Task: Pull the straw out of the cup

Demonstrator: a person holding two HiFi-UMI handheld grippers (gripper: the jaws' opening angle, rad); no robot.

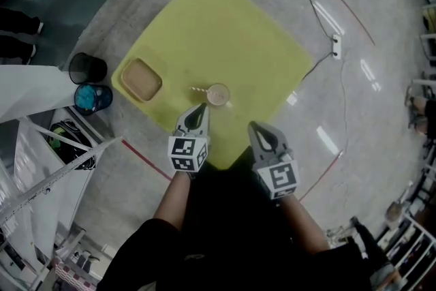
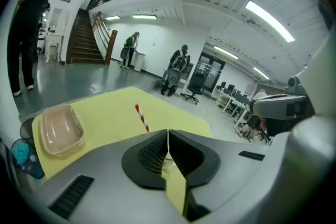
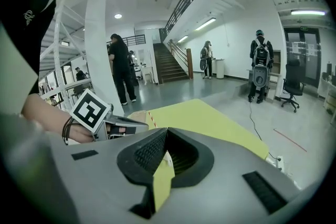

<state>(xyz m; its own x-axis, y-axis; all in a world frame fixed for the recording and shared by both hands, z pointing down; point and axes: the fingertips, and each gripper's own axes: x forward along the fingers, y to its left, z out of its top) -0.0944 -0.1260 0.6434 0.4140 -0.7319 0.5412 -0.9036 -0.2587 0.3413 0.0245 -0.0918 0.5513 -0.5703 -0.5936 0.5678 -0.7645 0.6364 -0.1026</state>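
Note:
A tan cup [image 1: 219, 95] stands on the yellow tabletop [image 1: 225, 31] with a red-and-white striped straw [image 1: 198, 89] leaning out to its left. My left gripper [image 1: 201, 106] is shut and empty, its tips just short of the cup on the near side. In the left gripper view the straw [image 2: 142, 117] rises just beyond the shut left gripper [image 2: 168, 131], and the jaws hide most of the cup. My right gripper [image 1: 253, 125] is shut and empty, nearer me and right of the cup. The right gripper view shows the straw [image 3: 150, 118] past the left gripper [image 3: 118, 126].
A shallow beige tray [image 1: 141, 79] lies on the table left of the cup. Beside the table's left corner stand a black bin [image 1: 87, 67] and a blue container [image 1: 92, 97]. A cable and power strip [image 1: 335, 46] lie on the floor to the right. People stand far off.

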